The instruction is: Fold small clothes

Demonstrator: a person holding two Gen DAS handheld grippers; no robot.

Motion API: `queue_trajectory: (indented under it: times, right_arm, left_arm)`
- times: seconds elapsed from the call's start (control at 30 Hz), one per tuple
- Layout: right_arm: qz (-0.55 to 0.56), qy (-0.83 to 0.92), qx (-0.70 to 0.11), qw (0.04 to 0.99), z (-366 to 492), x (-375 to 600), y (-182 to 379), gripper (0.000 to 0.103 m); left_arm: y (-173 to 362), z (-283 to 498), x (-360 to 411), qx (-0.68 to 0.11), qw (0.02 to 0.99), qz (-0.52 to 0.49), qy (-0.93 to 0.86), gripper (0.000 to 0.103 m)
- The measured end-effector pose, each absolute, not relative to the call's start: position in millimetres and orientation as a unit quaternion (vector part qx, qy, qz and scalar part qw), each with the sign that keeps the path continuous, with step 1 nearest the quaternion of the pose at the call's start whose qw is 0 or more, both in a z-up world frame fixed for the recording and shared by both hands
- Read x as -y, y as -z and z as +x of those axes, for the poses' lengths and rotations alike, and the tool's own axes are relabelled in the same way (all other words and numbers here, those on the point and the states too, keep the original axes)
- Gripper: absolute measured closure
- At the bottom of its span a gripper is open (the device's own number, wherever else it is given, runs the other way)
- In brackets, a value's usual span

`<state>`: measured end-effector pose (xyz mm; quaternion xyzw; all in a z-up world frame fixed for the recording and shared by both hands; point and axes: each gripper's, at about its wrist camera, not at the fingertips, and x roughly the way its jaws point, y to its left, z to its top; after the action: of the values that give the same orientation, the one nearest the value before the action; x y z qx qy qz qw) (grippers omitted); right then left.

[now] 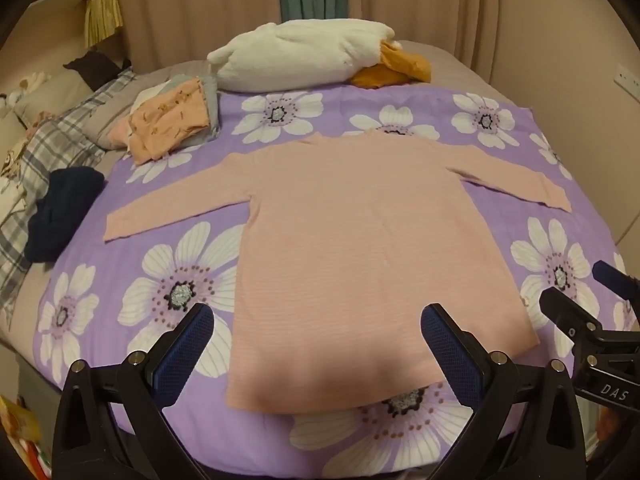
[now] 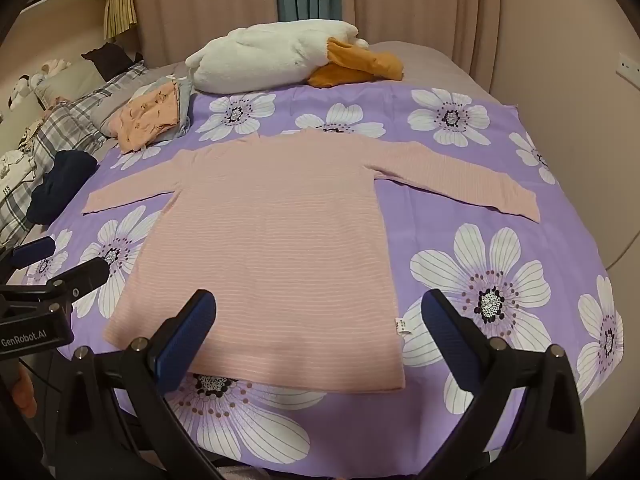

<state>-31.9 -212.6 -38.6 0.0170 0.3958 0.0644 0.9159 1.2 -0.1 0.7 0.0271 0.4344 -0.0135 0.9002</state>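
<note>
Lying flat on purple floral bedsheet [image 1: 168, 216], pink striped long-sleeve top [image 1: 352, 248] was spread back-up, both sleeves out sideways, hem nearest. Left gripper [image 1: 316, 344] hovered over hem, jaws wide open, holding nothing. Right gripper [image 2: 320, 336] likewise wide open, empty, above hem's right part. Folded orange garment pile [image 1: 168, 124], white plush blanket [image 1: 296, 56], navy cloth [image 1: 60, 212] lay beyond, left.
</note>
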Motion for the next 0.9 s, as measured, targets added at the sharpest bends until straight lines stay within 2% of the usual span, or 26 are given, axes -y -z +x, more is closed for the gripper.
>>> queue_trajectory:
  times: [0.9]
  right_arm:
    - [0.018,-0.063,-0.394,0.917,-35.7,210.5,34.0,0.000]
  left_arm:
    - [-2.2,-2.0,-0.4,-0.430,0.902,0.025,0.014,0.001]
